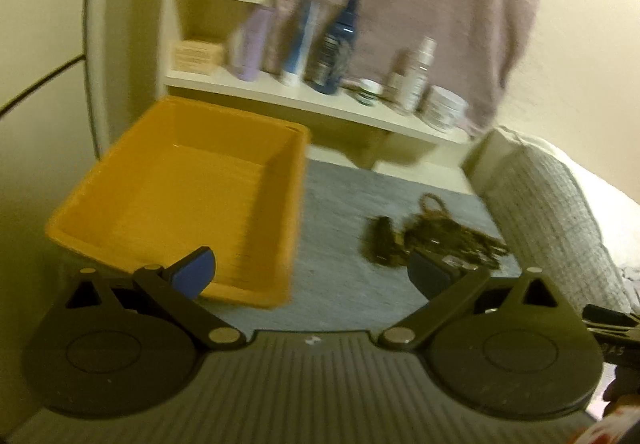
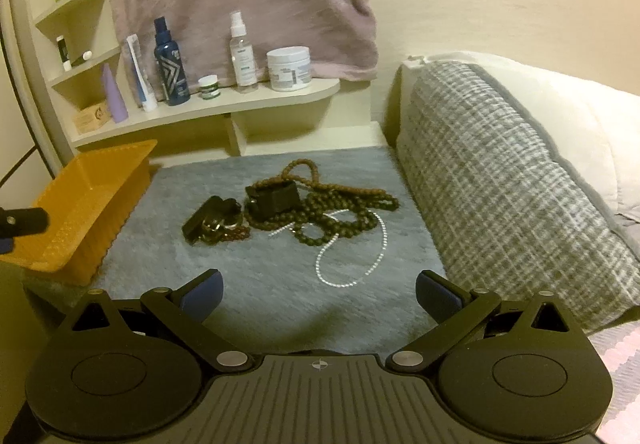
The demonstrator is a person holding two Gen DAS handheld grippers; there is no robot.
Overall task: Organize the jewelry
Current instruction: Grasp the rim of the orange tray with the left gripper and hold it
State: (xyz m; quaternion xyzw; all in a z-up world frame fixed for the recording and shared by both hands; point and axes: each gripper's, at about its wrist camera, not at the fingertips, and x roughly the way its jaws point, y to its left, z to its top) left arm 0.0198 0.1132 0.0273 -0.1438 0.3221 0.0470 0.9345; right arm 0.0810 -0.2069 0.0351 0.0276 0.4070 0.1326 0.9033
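Right wrist: jewelry pile (image 2: 296,207) ahead of spread, empty right tool (image 2: 318,290).

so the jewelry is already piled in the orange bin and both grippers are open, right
Not quite. The orange bin is empty, as the left wrist view shows. The jewelry lies on the grey mat beside the bin, clearest in the right wrist view. The rest holds: the left gripper and right gripper both have their fingers spread open.

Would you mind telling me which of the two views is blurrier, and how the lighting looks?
Left wrist view: motion-blurred, smearing the orange tray and the jewelry pile. Right wrist view: sharper, the pearl strand is crisp. Both: dim, yellowish light, fisheye bending at edges.
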